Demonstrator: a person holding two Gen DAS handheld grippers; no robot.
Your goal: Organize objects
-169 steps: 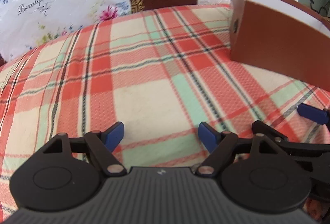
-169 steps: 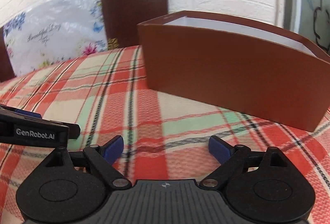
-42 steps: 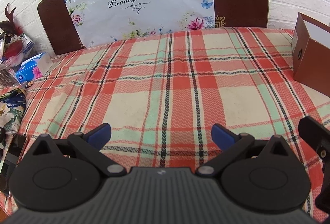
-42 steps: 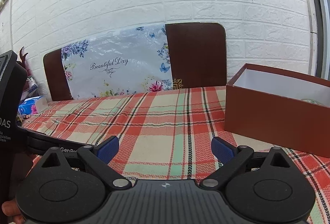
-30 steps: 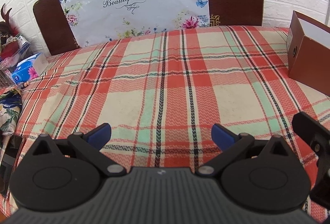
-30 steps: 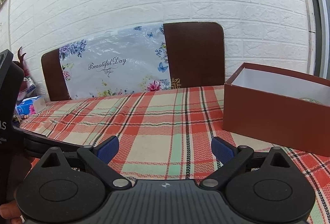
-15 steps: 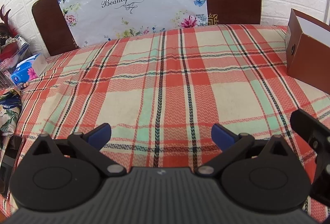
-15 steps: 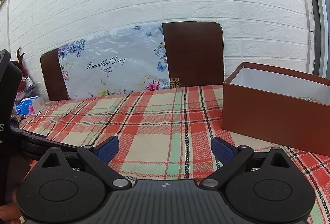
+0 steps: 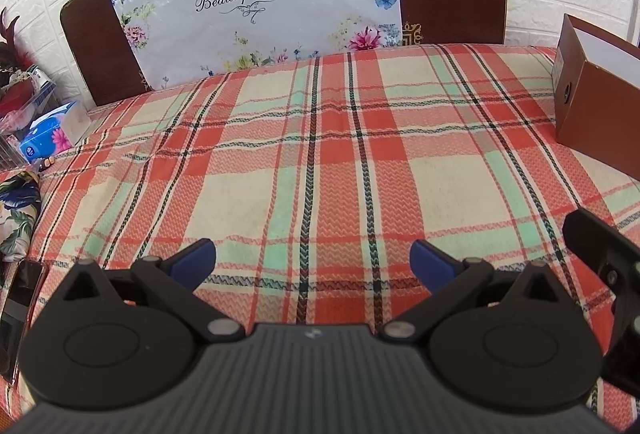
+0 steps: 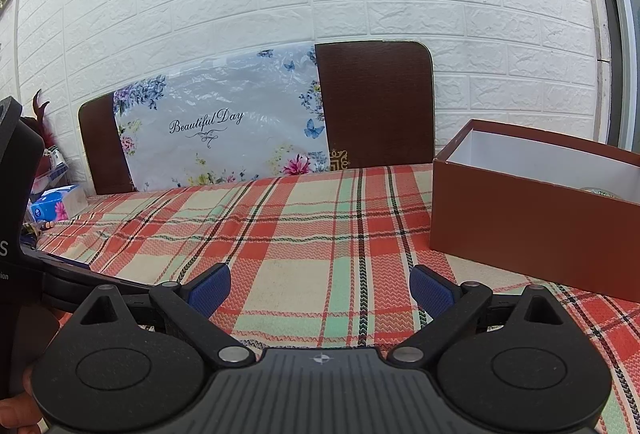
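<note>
My left gripper (image 9: pixel 312 260) is open and empty above the near part of the red, green and cream plaid tablecloth (image 9: pixel 328 170). My right gripper (image 10: pixel 320 286) is open and empty too, low over the same cloth (image 10: pixel 304 234). A brown open-top box (image 10: pixel 532 218) with a white inside stands at the right; a small pale object shows just over its rim. The box also shows at the right edge of the left wrist view (image 9: pixel 596 106). The right gripper's body (image 9: pixel 608 274) shows at the left wrist view's right edge.
Two brown chair backs (image 10: pixel 376 106) and a floral "Beautiful Day" plastic sheet (image 10: pixel 216 130) stand behind the table against a white brick wall. A blue tissue pack (image 9: pixel 52 132) and clutter lie at the far left. A dark phone-like slab (image 9: pixel 20 310) lies at the table's left edge.
Since 5.6 s ago both grippers have pulled back from the box and tilted up, and the left jaws have opened wider. Over the last second the views barely shift.
</note>
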